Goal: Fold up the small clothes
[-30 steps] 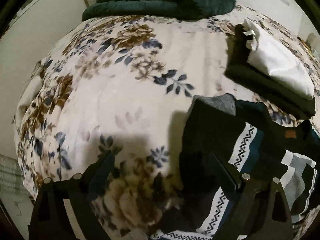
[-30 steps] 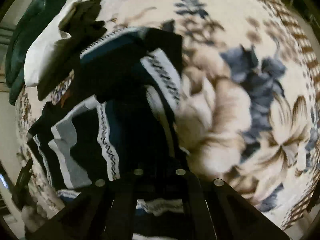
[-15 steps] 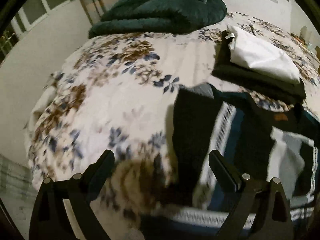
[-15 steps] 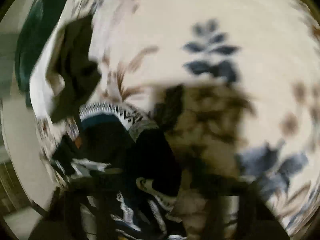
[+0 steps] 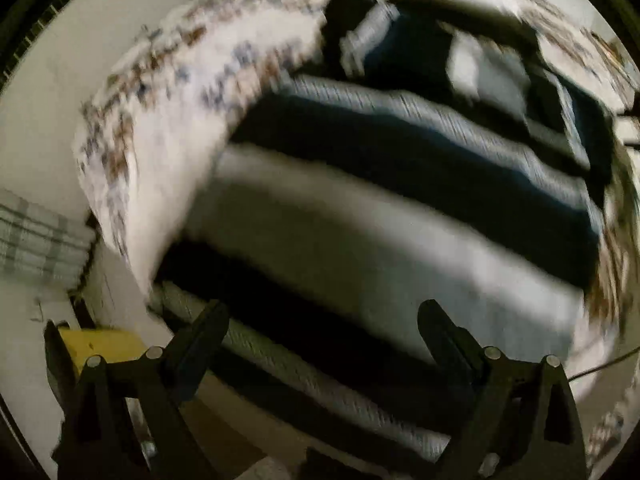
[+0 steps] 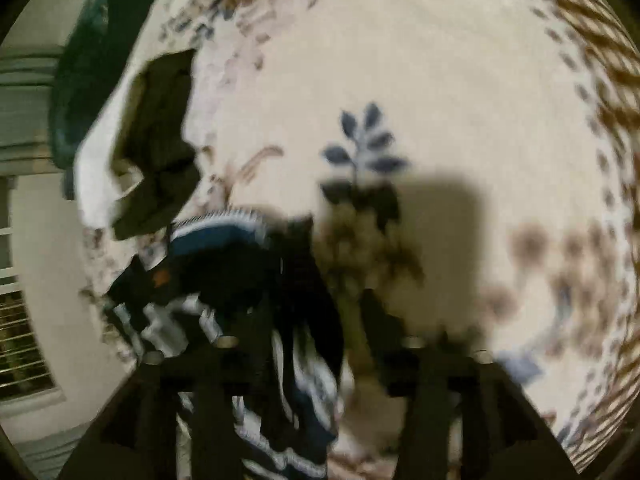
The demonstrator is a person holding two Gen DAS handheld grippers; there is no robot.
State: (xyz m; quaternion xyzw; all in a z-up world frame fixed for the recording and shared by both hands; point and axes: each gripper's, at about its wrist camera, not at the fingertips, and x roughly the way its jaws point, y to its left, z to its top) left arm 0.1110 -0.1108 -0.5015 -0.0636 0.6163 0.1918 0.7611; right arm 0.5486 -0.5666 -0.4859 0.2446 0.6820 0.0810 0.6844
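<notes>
The striped sweater (image 5: pixel 360 216) lies at twelve o'clock beyond the wide, empty left gripper (image 5: pixel 320 320); the right gripper (image 6: pixel 320 308) is opening, with sweater folds between its jaws toward the nine o'clock finger.

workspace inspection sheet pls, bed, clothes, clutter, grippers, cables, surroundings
surface: floral bedspread, cream with blue and brown flowers.
job's things: striped sweater, dark with pale bands, spread on the bed; in the right wrist view part of it lies bunched by the fingers.
clutter: folded stack, dark garment with a white one; green blanket behind it.
grippers: left gripper open over the sweater, nothing between the fingers; right gripper jaws opening, sweater fabric between them, view blurred.
cables: thin dark line at the right edge of the left wrist view, possibly a cord.
surroundings: window blinds; yellow object beside the bed.
</notes>
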